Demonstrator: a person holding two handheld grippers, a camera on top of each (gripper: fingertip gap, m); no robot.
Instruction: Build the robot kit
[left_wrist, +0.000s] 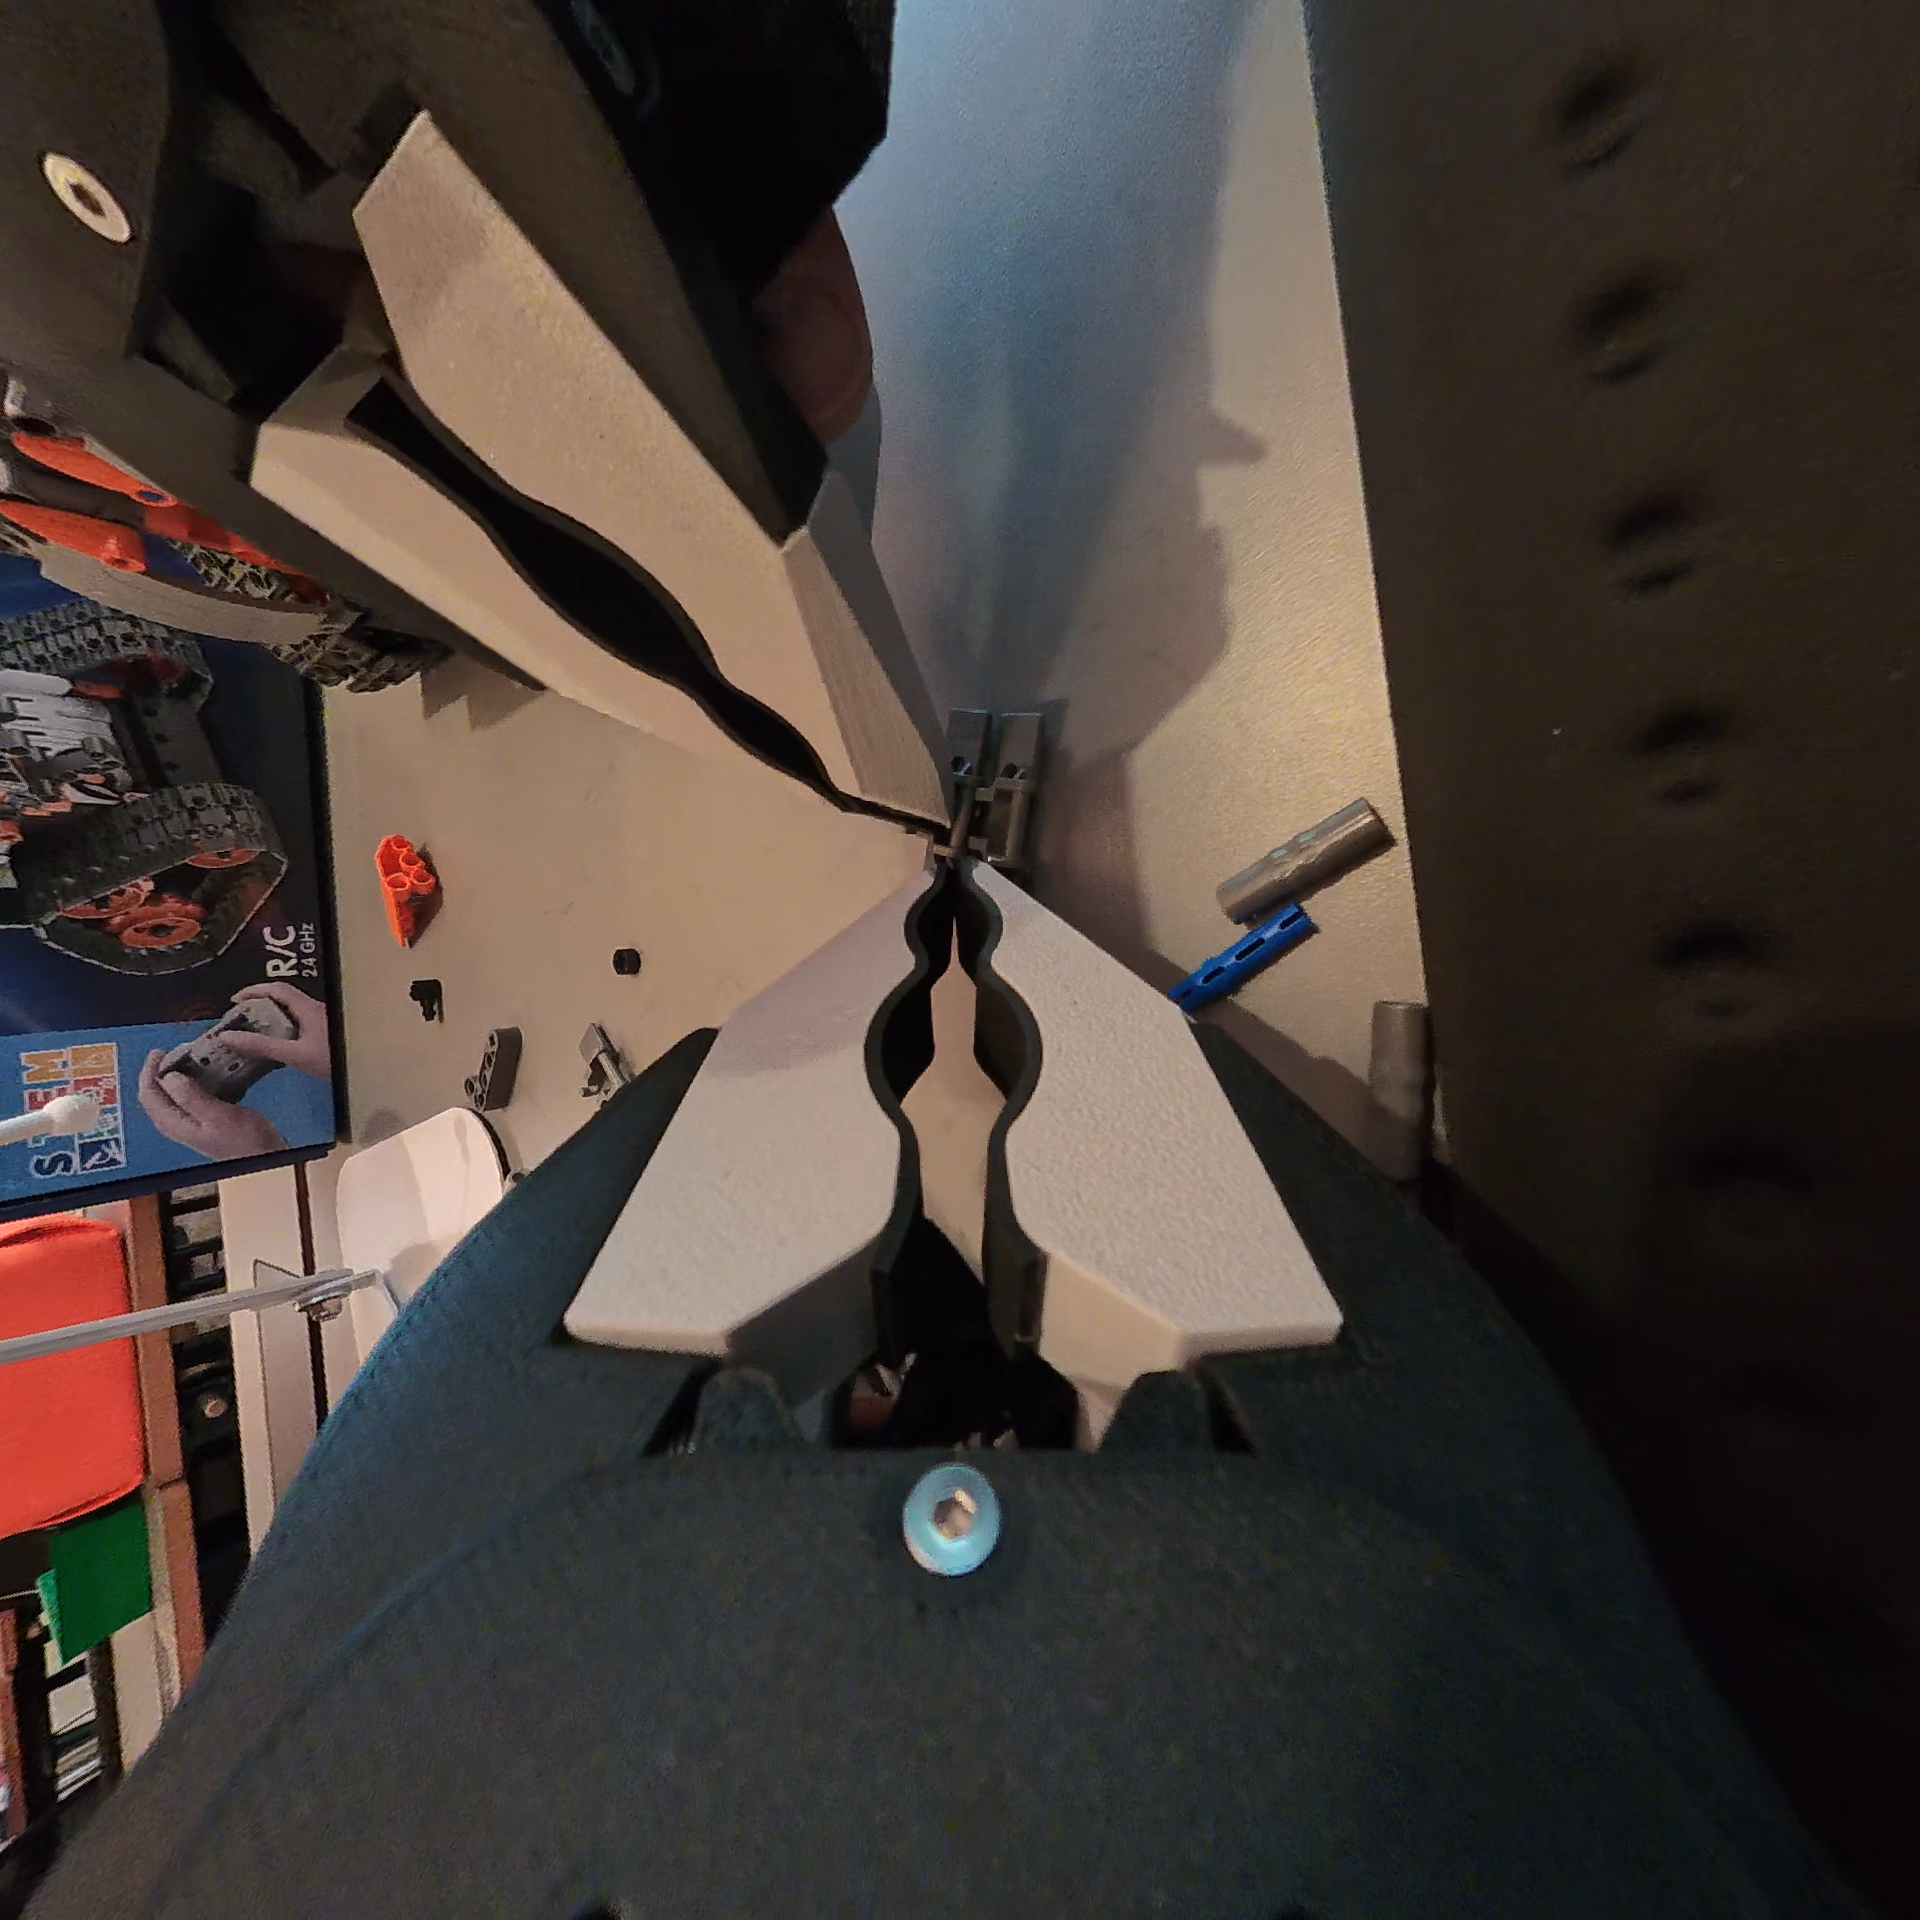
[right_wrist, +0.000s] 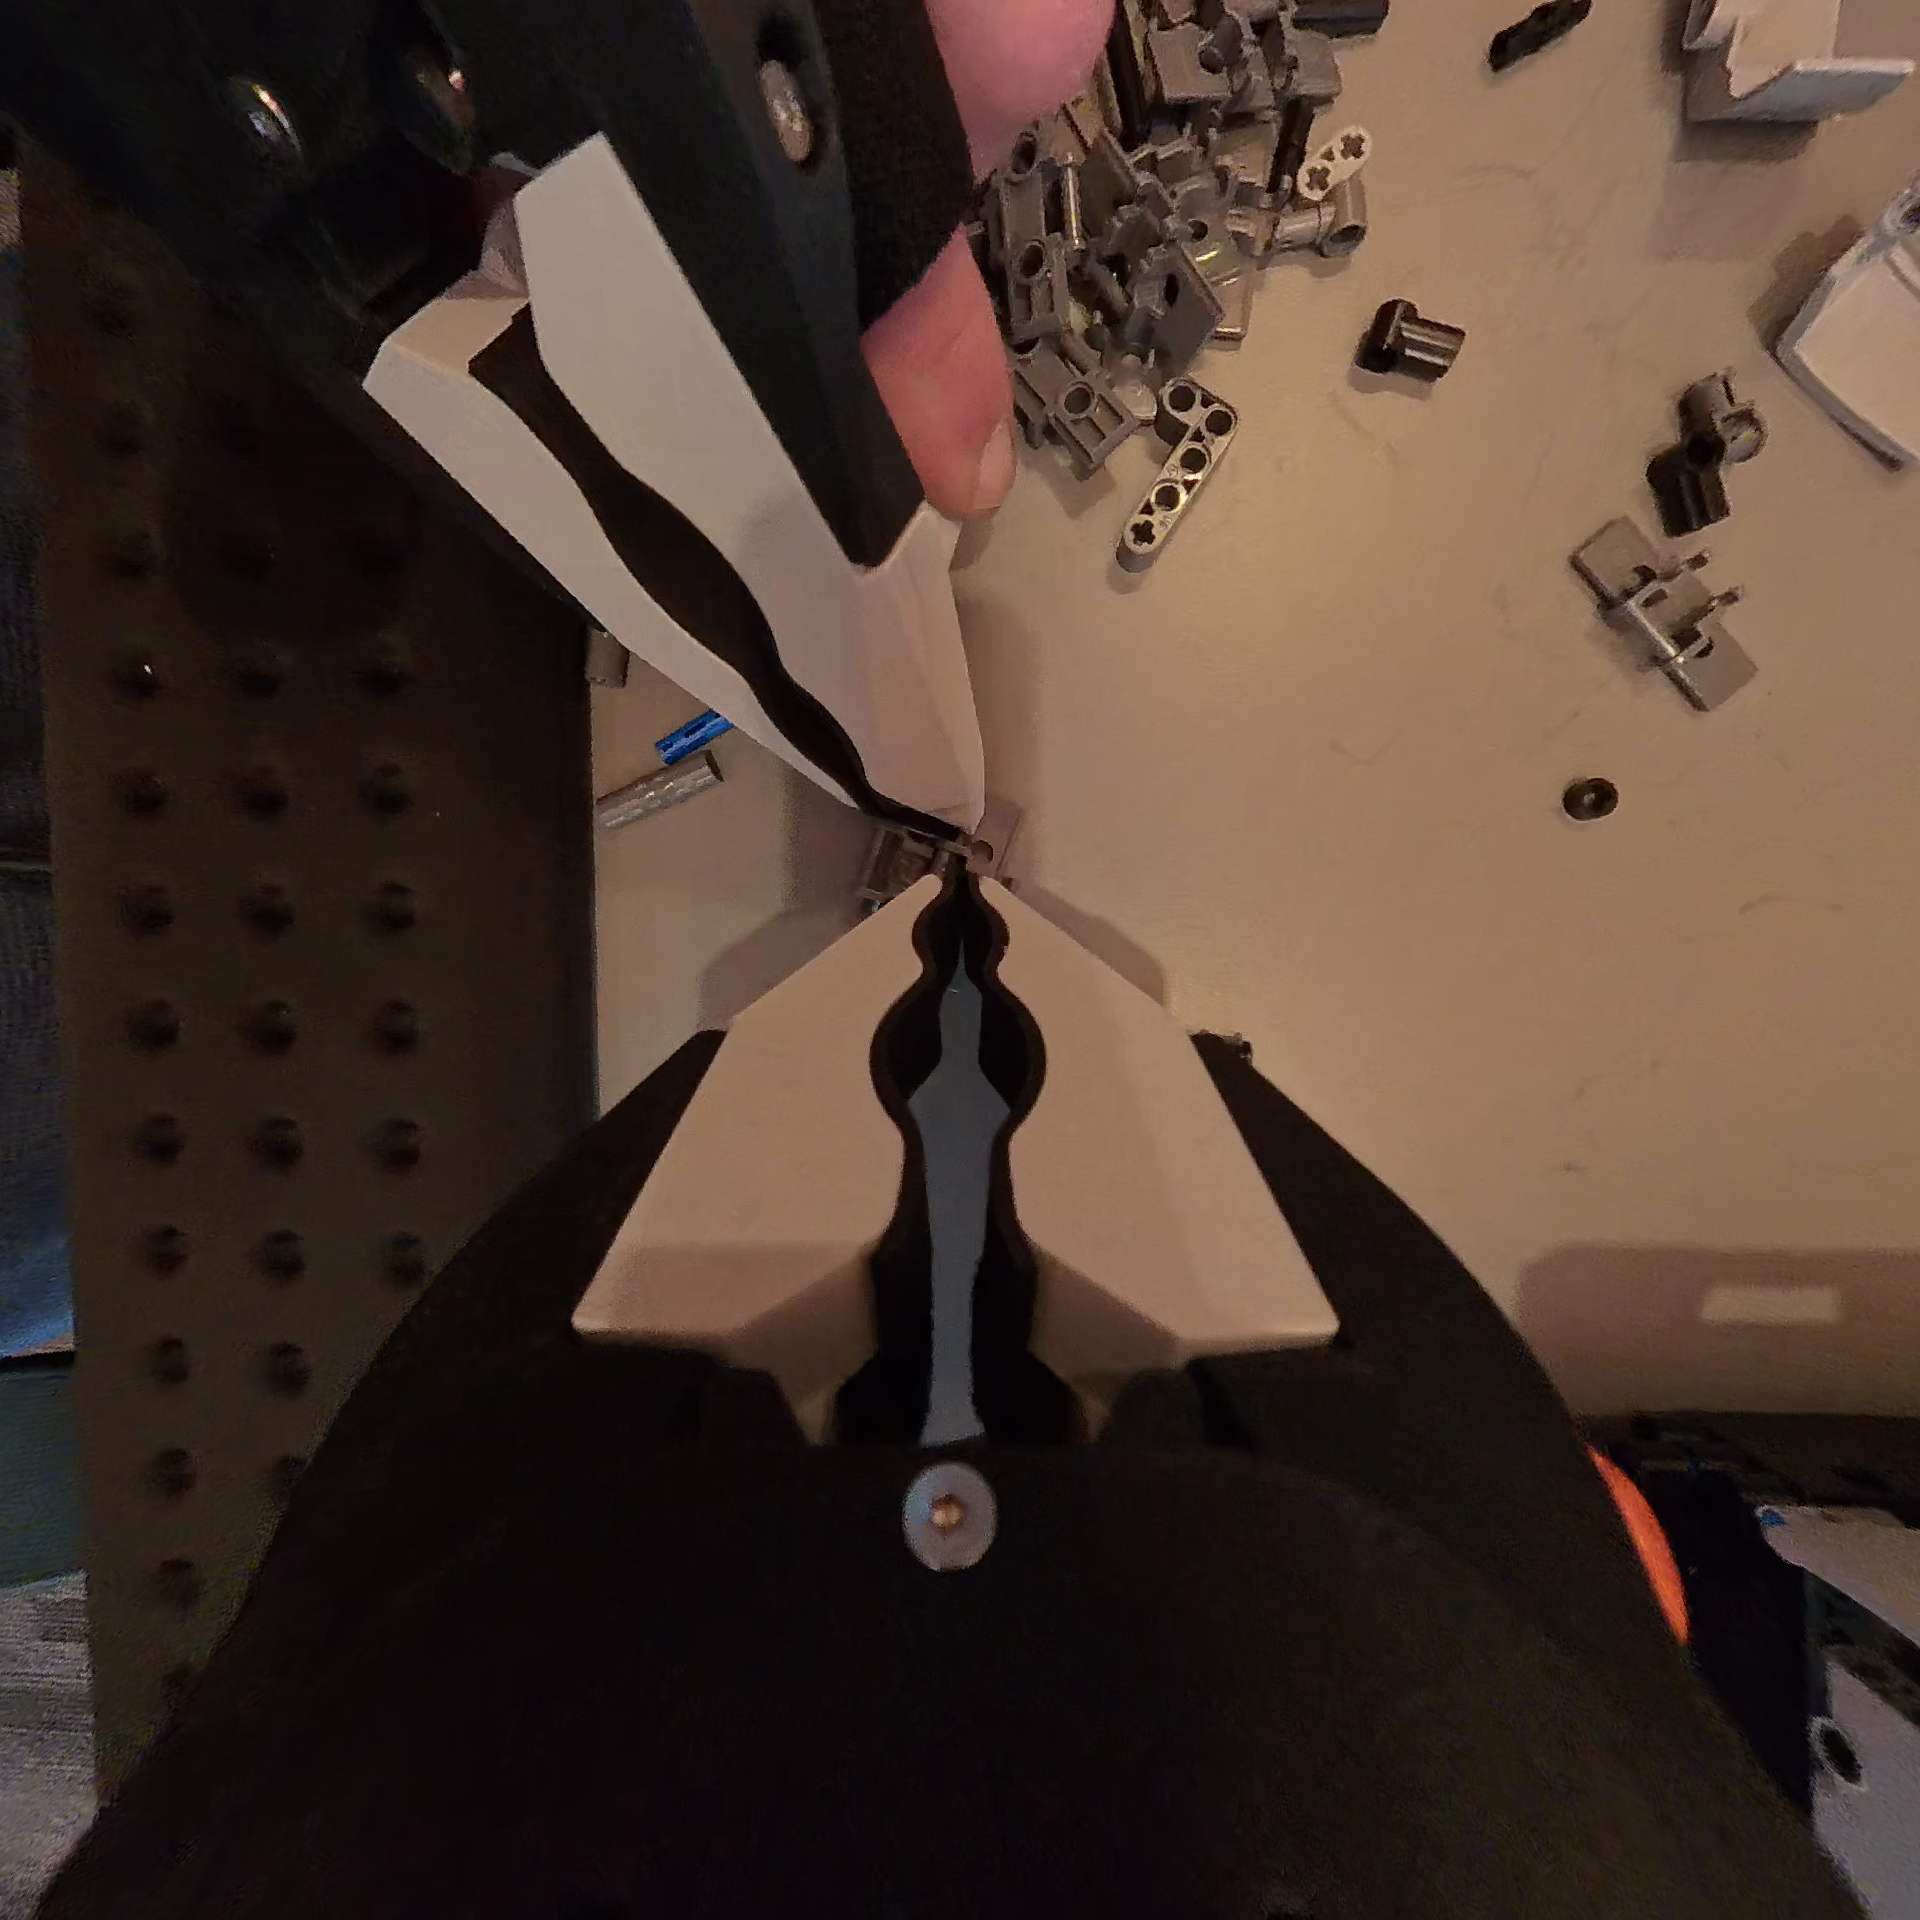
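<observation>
A small grey connector assembly (left_wrist: 995, 774) is held above the beige table between both grippers. In the left wrist view my left gripper (left_wrist: 951, 868) is shut on its lower end. The right gripper (left_wrist: 925, 816) comes in from the upper left, tip to tip with it, and is shut on the same assembly. In the right wrist view my right gripper (right_wrist: 961, 881) is shut on the assembly (right_wrist: 992, 840), and the left gripper (right_wrist: 925, 821) reaches in from the upper left, held by a hand (right_wrist: 956, 384). The fingertips hide most of the assembly.
A pile of grey parts (right_wrist: 1143, 229), a grey L-beam (right_wrist: 1179, 473), black connectors (right_wrist: 1408, 338) and a grey hinge piece (right_wrist: 1662, 623) lie on the table (right_wrist: 1351, 987). A blue pin (left_wrist: 1242, 956), grey tube (left_wrist: 1304, 857), orange piece (left_wrist: 407, 883) and kit box (left_wrist: 156, 935) show. A dark studded panel (right_wrist: 260, 831) stands beside. Both grippers' tips are close together, under 4 cm apart. The blue pin (left_wrist: 1242, 956) lies around 5 cm away from my left fingertips. It is also in sight in the right wrist view (right_wrist: 708, 726).
</observation>
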